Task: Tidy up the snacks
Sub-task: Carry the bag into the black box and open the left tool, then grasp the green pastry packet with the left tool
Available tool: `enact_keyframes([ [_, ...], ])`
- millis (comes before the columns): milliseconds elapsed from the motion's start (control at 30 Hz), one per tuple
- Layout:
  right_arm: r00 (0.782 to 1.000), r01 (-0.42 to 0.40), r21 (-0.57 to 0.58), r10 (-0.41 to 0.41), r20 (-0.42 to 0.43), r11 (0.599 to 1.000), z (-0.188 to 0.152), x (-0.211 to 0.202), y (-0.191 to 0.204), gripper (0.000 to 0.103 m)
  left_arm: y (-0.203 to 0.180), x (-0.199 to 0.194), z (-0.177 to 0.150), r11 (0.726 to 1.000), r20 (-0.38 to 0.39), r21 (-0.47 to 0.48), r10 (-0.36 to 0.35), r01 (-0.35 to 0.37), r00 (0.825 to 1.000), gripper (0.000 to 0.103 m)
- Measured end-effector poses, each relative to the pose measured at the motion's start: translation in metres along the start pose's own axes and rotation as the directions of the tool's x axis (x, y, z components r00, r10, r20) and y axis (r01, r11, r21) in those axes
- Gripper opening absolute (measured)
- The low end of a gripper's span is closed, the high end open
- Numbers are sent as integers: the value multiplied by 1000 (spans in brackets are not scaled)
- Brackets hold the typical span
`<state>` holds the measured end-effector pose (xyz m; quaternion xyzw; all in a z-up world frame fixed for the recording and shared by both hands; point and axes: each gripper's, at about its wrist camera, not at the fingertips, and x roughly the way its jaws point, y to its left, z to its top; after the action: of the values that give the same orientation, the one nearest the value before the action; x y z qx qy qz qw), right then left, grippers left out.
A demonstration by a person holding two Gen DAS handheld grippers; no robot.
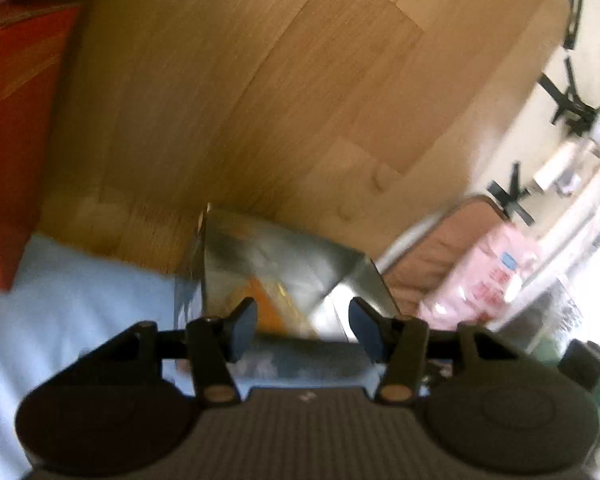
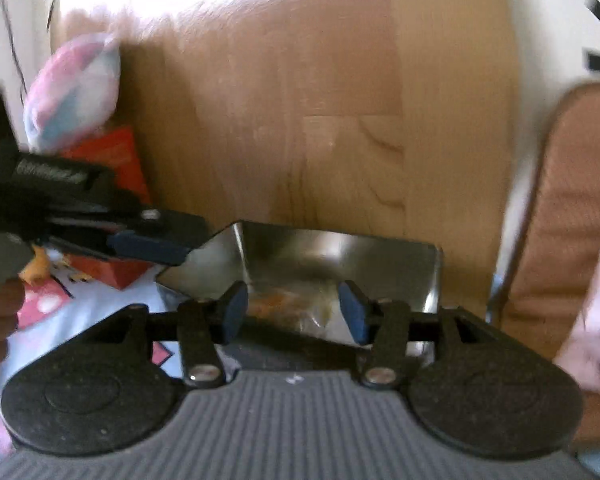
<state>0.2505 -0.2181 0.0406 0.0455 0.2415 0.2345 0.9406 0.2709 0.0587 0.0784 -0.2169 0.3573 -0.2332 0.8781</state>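
An opened snack bag with a silver foil inside lies on a pale blue cloth, orange snacks showing in it. My left gripper hovers over the bag's mouth, jaws apart. In the right wrist view the same bag lies open in front of my right gripper, whose jaws stand apart with the bag's near edge between them. The left gripper's blue fingertips come in from the left at the bag's left flap; I cannot tell whether they pinch it.
An orange-red box stands at the left, also in the right wrist view. A pink packet lies on a brown cushion at the right. A pink and blue pouch sits at back left. Wooden floor lies beyond.
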Motion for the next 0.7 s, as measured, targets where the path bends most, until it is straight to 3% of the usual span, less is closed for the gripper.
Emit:
enact_keyframes([
  [267, 988, -67, 161, 88, -128, 985, -40, -41, -13, 54, -17, -1, -59, 997, -144, -44, -69, 64, 987, 51],
  [367, 967, -125, 174, 159, -201, 977, -58, -41, 15, 43, -20, 4, -85, 995, -206, -79, -82, 67, 975, 51],
  [533, 930, -279, 79, 290, -226, 957, -96, -80, 79, 44, -10, -36, -114, 989, -159, -124, -95, 76, 983, 51],
  [700, 961, -224, 21, 224, -163, 974, -112, -126, 87, 45, 5, -93, -131, 992, -102, -125, -47, 34, 994, 52],
])
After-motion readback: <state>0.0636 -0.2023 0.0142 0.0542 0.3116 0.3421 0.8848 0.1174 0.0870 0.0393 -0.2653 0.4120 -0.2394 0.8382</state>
